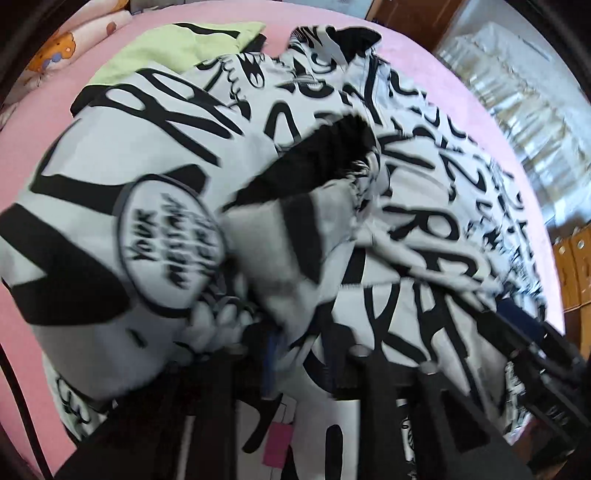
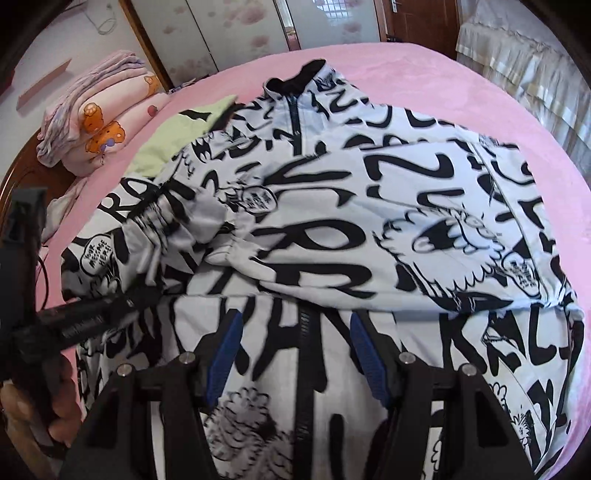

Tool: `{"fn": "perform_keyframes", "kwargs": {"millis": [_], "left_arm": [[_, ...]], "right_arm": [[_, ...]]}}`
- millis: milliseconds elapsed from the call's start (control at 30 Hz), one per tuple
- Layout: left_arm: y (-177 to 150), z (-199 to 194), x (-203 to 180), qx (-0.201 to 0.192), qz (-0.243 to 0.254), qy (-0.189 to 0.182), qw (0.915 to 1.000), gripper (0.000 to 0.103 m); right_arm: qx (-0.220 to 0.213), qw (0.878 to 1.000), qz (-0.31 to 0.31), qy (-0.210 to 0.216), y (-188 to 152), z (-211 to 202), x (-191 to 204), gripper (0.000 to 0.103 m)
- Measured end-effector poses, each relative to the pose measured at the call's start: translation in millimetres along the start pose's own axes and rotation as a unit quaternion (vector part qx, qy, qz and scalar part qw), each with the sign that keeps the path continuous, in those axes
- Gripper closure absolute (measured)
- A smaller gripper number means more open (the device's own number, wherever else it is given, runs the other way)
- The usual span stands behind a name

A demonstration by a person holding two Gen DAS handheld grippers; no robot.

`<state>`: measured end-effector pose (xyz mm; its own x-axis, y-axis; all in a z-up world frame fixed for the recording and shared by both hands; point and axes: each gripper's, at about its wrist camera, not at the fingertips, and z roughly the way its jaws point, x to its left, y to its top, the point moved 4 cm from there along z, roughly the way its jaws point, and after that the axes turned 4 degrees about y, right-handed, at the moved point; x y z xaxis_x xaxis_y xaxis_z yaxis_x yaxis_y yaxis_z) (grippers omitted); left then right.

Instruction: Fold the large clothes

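Observation:
A large white jacket (image 2: 369, 229) with black graffiti lettering lies spread on the pink bed, collar (image 2: 295, 79) far, zip (image 2: 304, 332) down the middle. One sleeve (image 2: 173, 221) lies bunched across its chest. In the blurred left wrist view that sleeve (image 1: 288, 240) hangs loosely over my left gripper (image 1: 299, 332); a blue pad (image 1: 271, 354) shows bare and the jaws stand apart. My right gripper (image 2: 295, 332) hovers open over the zip with nothing between its blue pads (image 2: 225, 347). A hand (image 2: 22, 406) holds the left gripper (image 2: 92, 314) at the jacket's left edge.
The pink bedspread (image 2: 461, 85) shows around the jacket. A pale green cloth (image 2: 173, 136) sticks out from under its left shoulder. Folded blankets with bear prints (image 2: 92, 122) sit at the far left corner. Wardrobe doors (image 2: 229, 29) stand behind and a curtain (image 2: 535, 74) hangs right.

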<state>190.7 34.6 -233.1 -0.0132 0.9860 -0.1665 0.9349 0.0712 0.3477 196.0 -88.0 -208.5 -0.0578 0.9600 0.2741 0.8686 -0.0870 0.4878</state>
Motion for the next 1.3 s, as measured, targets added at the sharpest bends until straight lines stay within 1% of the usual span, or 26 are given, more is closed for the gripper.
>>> {"fn": "perform_keyframes", "kwargs": {"millis": [33, 67, 133, 200, 267, 333, 367, 533, 633, 733, 767, 833, 900, 1000, 1033, 1100, 1167, 1233, 1300], "left_arm": [[-3.5, 0.1, -2.8, -0.001, 0.004, -0.007, 1.0000, 0.045], [-6.3, -1.6, -5.9, -0.001, 0.005, -0.019, 0.9998, 0.028], [-12.7, -9.1, -6.9, -0.001, 0.005, -0.037, 0.9993, 0.020], [-16.3, -16.7, -8.5, 0.000, 0.012, -0.037, 0.9993, 0.020], [-20.6, -24.6, -10.1, -0.004, 0.020, -0.025, 0.9995, 0.020], [-27.7, -34.8, -9.7, -0.014, 0.027, -0.004, 0.9995, 0.019], [-24.1, -47.4, -1.4, -0.018, 0.031, 0.002, 0.9994, 0.019], [-34.7, -72.3, 6.1, -0.039, 0.044, 0.032, 0.9977, 0.019], [-39.8, -81.1, 12.9, -0.044, 0.034, 0.038, 0.9978, 0.019], [-43.8, -86.1, 24.2, -0.046, 0.019, 0.044, 0.9978, 0.019], [-45.1, -87.3, 28.2, -0.048, 0.015, 0.050, 0.9975, 0.019], [-46.7, -89.8, 36.4, -0.055, 0.011, 0.066, 0.9962, 0.019], [-47.1, -92.8, 44.0, -0.066, 0.007, 0.081, 0.9945, 0.019], [-47.1, -97.0, 55.1, -0.087, -0.003, 0.099, 0.9913, 0.019], [-47.1, -100.0, 60.3, -0.103, -0.008, 0.104, 0.9892, 0.019], [-48.0, -104.9, 67.3, -0.130, -0.015, 0.104, 0.9860, 0.019], [-48.5, -108.7, 72.8, -0.143, -0.020, 0.100, 0.9844, 0.019], [-48.5, -109.2, 78.0, -0.147, -0.026, 0.088, 0.9849, 0.019], [-47.2, -107.4, 80.6, -0.138, -0.032, 0.084, 0.9864, 0.019]], "right_arm": [[0.003, 1.000, 0.003, 0.006, -1.4, 1.7, -2.1, 0.042], [0.005, 1.000, 0.005, 0.012, -1.5, 3.7, -3.4, 0.042], [0.003, 1.000, 0.007, 0.023, -1.3, 4.3, -4.0, 0.042], [-0.001, 0.999, 0.008, 0.033, -0.2, 3.5, -2.5, 0.042], [-0.006, 0.999, 0.006, 0.040, 2.2, 1.9, -0.8, 0.042], [-0.008, 0.999, 0.006, 0.044, 2.8, -0.3, 0.0, 0.042], [-0.008, 0.999, 0.006, 0.048, 3.1, -1.2, 0.5, 0.042], [-0.004, 0.998, 0.008, 0.060, 2.6, -2.3, 2.5, 0.042], [0.003, 0.997, 0.014, 0.072, 1.5, -1.1, 4.3, 0.042], [0.014, 0.995, 0.023, 0.093, -0.4, 2.4, 8.8, 0.041], [0.019, 0.995, 0.024, 0.099, -1.1, 4.5, 11.0, 0.040], [0.028, 0.993, 0.026, 0.107, -2.6, 8.9, 15.0, 0.034], [0.044, 0.992, 0.030, 0.117, -4.8, 15.7, 19.5, 0.034], [0.066, 0.990, 0.041, 0.115, -8.8, 27.7, 20.6, 0.033], [0.071, 0.989, 0.046, 0.117, -10.5, 30.7, 20.5, 0.033], [0.082, 0.987, 0.058, 0.125, -13.1, 37.2, 19.0, 0.033], [0.085, 0.986, 0.063, 0.132, -13.2, 40.4, 19.9, 0.033], [0.087, 0.984, 0.066, 0.141, -11.1, 44.1, 22.7, 0.033], [0.088, 0.982, 0.070, 0.153, -7.1, 50.6, 27.9, 0.033]]}}
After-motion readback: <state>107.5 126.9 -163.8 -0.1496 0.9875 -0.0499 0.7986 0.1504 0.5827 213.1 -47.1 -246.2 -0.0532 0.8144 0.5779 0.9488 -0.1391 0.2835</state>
